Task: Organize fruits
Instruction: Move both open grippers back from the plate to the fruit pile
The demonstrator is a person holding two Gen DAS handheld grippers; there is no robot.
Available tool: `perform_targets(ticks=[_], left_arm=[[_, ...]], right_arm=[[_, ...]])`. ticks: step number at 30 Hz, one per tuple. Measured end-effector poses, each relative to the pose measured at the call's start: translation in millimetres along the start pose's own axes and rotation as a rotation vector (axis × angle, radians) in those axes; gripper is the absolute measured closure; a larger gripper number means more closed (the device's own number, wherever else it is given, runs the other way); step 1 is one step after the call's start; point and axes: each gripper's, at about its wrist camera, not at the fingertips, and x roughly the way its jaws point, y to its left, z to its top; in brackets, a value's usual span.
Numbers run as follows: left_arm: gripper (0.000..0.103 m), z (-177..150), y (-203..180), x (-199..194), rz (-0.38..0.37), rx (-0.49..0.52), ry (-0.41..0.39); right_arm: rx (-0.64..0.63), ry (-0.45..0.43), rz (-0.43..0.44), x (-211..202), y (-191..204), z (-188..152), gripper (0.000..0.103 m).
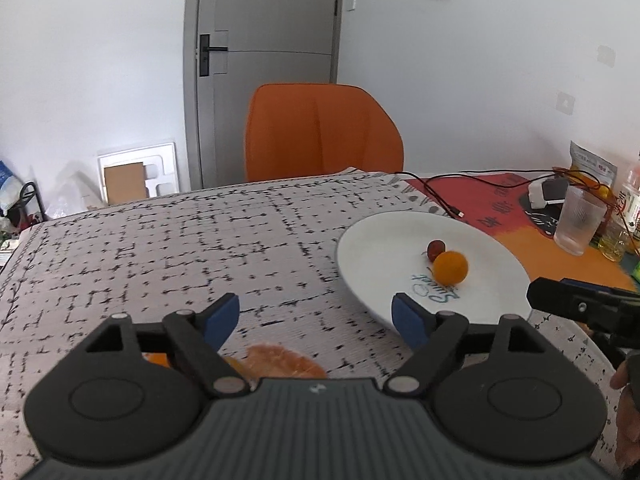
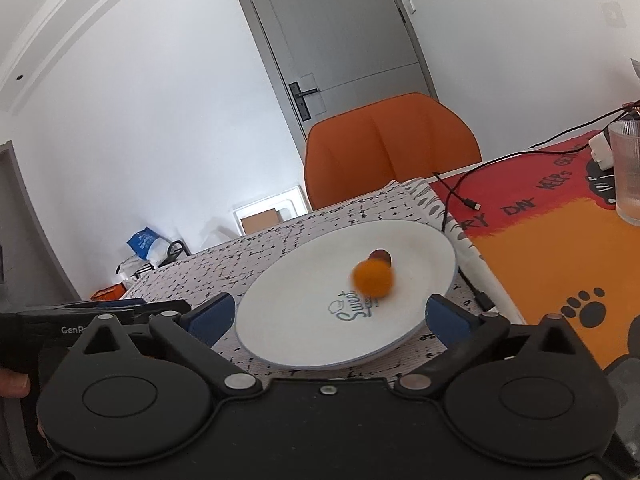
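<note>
patterned tablecloth (image 1: 160,248), orange (image 1: 451,267) on plate (image 1: 384,240)

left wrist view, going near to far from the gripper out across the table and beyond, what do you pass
left gripper → peeled orange segments on the tablecloth → orange fruit on the white plate → small dark red fruit → orange chair → grey door

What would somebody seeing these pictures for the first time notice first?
Probably the white plate on the black-and-white patterned tablecloth, holding a small orange fruit with a dark red fruit just behind it. Next, the bright orange chair at the table's far edge, before a grey door. Both the left gripper and right gripper are open and empty.
</note>
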Motion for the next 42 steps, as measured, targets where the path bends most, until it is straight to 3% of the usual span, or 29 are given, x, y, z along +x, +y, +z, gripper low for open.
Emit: perform_targets(ticks=[15, 32, 42], left_arm=[[0.017, -10.7, 44.7, -42.2, 0.053, -0.082, -0.084], [0.015, -26.8, 104.8, -81.4, 0.153, -0.164, -0.102], [0.015, -34.7, 140.0, -96.8, 0.194, -0.189, -0.086]], right_arm=[[-0.054, 0.021, 0.015, 5.6, 38.5, 0.0, 0.000], [-0.168, 0.053, 0.078, 23.6, 87.8, -8.4, 0.000], [-0.193, 0.118, 0.142, 36.7, 107.5, -14.7, 0.000]])
